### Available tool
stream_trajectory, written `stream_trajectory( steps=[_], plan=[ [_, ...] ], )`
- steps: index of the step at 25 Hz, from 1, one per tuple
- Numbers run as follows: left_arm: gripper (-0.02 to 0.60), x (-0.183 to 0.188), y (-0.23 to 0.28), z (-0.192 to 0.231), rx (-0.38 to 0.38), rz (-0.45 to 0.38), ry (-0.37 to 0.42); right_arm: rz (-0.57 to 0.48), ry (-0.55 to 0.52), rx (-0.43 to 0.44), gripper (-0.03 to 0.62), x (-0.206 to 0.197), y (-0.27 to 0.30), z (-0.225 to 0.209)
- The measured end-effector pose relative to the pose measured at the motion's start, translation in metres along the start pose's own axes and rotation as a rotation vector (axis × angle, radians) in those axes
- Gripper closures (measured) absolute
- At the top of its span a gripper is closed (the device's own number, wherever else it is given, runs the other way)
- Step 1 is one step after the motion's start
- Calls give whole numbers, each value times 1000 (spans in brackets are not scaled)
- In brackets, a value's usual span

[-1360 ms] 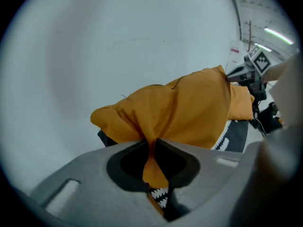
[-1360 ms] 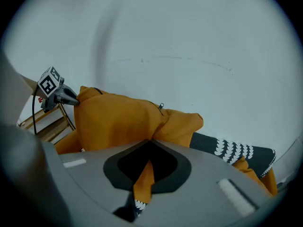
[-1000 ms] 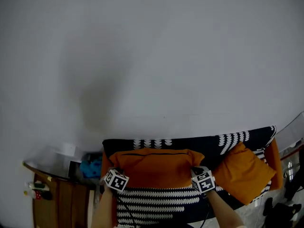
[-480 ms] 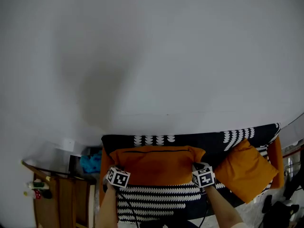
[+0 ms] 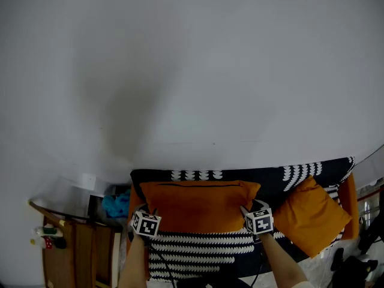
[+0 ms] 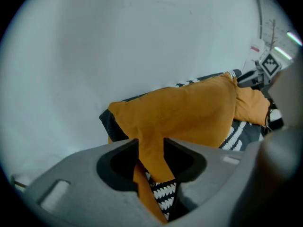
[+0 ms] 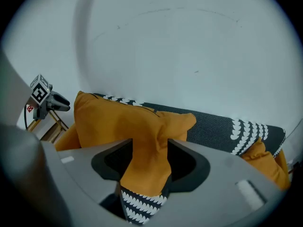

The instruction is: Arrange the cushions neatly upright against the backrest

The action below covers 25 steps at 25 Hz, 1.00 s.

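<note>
A large orange cushion (image 5: 201, 206) stands upright against the sofa's dark patterned backrest (image 5: 240, 176). My left gripper (image 5: 144, 212) is at its lower left corner and my right gripper (image 5: 251, 209) at its lower right corner. In the left gripper view the cushion's corner (image 6: 151, 150) lies between the jaws, which have just been opening. The right gripper view shows the other corner (image 7: 149, 150) between jaws that have likewise just been opening. A second orange cushion (image 5: 309, 215) leans tilted at the right end of the sofa.
The sofa seat (image 5: 204, 248) has a black cover with white rows. A wooden side table (image 5: 78, 245) with small items stands to the left, with a blue thing (image 5: 114, 207) beside the sofa arm. A plain white wall (image 5: 192, 71) rises behind.
The large cushion has settled squarer and flatter against the backrest, its top edge straighter. Both grippers stay at its lower corners.
</note>
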State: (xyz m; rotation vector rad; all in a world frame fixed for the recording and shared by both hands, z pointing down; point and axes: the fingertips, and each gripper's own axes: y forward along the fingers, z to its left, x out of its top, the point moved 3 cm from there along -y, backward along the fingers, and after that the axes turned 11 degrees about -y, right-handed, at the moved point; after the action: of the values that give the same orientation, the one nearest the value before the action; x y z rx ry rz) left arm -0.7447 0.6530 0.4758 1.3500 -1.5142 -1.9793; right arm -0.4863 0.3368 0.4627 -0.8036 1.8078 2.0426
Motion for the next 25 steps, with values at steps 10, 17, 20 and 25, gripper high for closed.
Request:
stream_trajectory(
  steps=[10,17,20,25],
  plan=[
    [410,44,-67,-8,-73,-278,-310,-176,78,-99,430,29,-56,-12],
    [420,83,-129,-31,-91,-468,-271,-376,106,-155,525,70,-121,-12],
    [430,94,-156,-43,-103,-533,-224,-463,106,-187,582,84,-153,-10],
    [482,110,-204,-55,-105,-657,-215,-560,77,-238,585,98,-195,-2]
  ],
)
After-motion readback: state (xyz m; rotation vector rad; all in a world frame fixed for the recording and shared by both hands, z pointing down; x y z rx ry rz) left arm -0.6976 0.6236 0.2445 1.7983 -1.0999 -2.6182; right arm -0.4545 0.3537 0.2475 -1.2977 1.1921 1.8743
